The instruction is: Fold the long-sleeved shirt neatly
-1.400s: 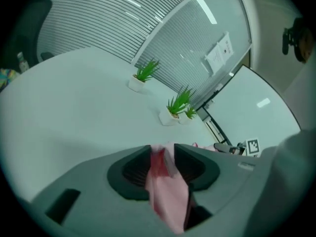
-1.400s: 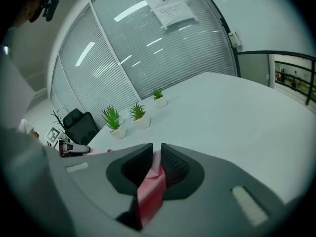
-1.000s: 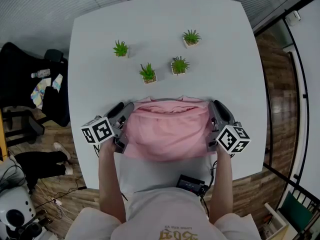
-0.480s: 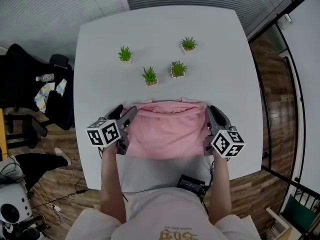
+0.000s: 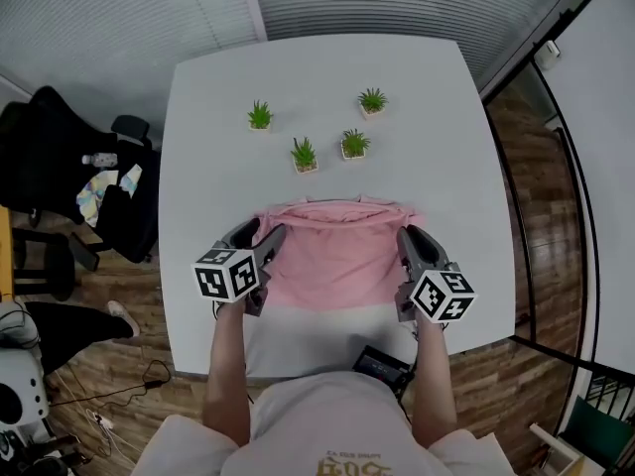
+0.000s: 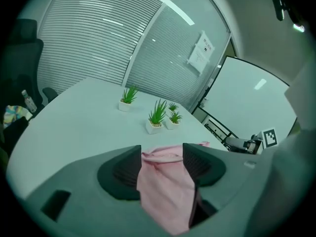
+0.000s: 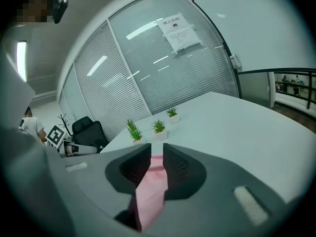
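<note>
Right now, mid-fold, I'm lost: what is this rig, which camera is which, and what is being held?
There is no robot here: a person holds a two-jaw gripper in each hand. The wide picture comes from a camera on the person's head, looking down on the table. The other two come from cameras riding on each gripper, looking along its jaws. On the table are a pink shirt and, farther off, four small plants. The left gripper and right gripper each pinch one side of the shirt. The left one's jaws have just been closing, with cloth between them.
</note>
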The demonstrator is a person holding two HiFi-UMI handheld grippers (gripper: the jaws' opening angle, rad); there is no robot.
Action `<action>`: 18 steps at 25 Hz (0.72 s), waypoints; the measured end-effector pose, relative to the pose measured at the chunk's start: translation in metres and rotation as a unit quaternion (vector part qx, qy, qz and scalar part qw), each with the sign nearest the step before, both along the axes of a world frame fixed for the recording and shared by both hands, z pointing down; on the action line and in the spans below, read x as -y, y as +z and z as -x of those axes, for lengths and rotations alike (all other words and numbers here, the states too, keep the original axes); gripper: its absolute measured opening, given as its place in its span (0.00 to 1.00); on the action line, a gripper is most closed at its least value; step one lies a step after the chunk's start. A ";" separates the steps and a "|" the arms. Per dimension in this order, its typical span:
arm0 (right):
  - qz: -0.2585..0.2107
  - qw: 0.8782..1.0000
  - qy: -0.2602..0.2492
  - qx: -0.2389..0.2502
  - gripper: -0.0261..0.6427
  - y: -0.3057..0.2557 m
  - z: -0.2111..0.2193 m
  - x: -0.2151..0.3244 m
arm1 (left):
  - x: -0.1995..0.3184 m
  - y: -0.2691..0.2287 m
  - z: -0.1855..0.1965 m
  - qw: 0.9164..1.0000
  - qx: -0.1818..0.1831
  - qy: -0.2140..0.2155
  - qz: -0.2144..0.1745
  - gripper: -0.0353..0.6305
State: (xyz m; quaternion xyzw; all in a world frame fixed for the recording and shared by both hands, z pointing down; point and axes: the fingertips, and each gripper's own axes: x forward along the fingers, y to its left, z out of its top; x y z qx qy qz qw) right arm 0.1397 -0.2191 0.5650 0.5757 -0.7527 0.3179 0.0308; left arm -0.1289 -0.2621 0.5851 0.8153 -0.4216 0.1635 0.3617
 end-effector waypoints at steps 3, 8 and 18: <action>-0.005 1.000 -0.002 0.001 0.17 -0.007 0.007 -0.012 | -0.016 -0.006 -0.005 1.000 -0.001 0.007 -0.005 0.45; -0.014 1.000 0.004 0.009 0.16 -0.017 0.015 -0.030 | -0.042 -0.014 -0.002 1.000 -0.002 0.010 -0.010 0.43; -0.032 0.999 -0.007 0.008 0.16 -0.040 0.034 -0.073 | -0.086 -0.042 0.007 0.999 0.000 0.011 -0.042 0.36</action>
